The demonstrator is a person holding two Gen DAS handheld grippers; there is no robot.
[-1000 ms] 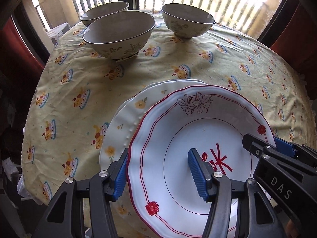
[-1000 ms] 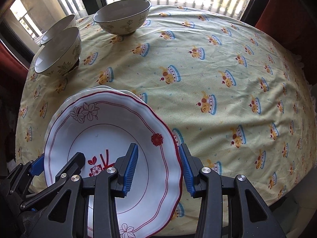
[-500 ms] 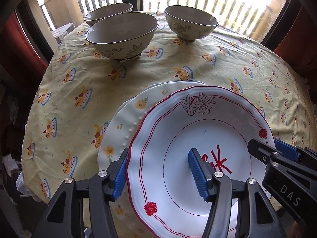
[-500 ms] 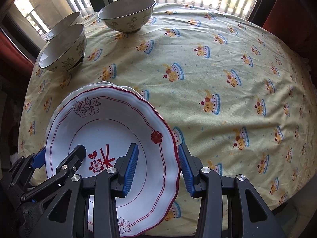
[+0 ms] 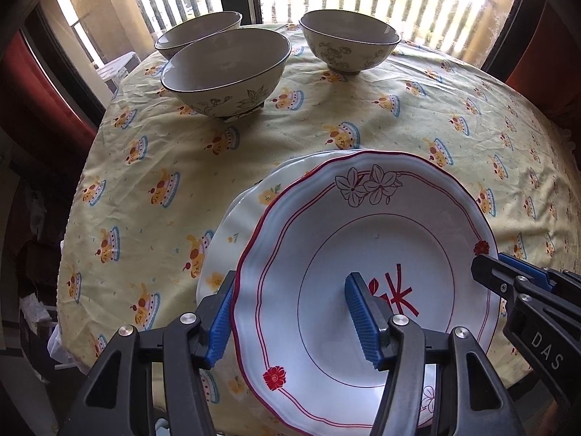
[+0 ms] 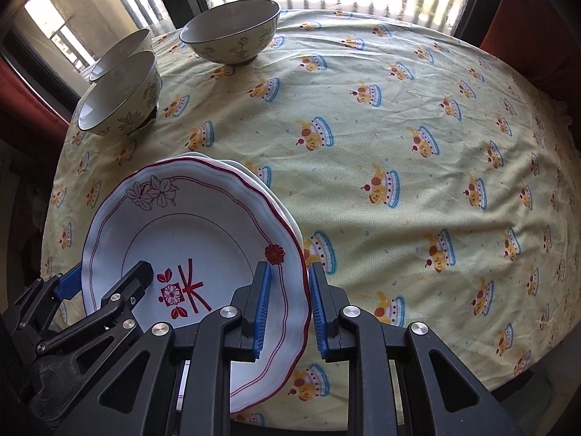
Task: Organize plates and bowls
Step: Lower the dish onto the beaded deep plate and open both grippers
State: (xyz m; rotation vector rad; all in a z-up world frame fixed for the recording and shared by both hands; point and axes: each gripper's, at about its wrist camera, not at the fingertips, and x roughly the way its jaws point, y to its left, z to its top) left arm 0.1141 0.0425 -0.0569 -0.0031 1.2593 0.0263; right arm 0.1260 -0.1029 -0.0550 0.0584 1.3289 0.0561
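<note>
A white plate with a red scalloped rim (image 5: 363, 225) (image 6: 189, 232) tops a small stack near the table's front edge; a plate with yellow flowers (image 5: 247, 218) shows beneath it. My left gripper (image 5: 290, 319) is open and straddles the top plate's left rim, one pad outside the edge and one over the well. My right gripper (image 6: 288, 305) has its jaws closing on the right rim, which sits between the blue pads, and both pads sit against it. Three cream bowls with leaf prints (image 5: 225, 69) (image 5: 196, 32) (image 5: 348, 43) stand at the far side.
A yellow tablecloth with cake prints (image 6: 399, 145) covers the round table. Two bowls (image 6: 120, 94) (image 6: 120, 49) sit close together at the far left and one (image 6: 232, 32) stands apart. Window bars and red curtains lie behind. The table edge falls away just below the plates.
The right gripper's jaws have narrowed from a wide straddle to a tight fit on the plate's right rim. The left gripper and the plates have stayed as they were.
</note>
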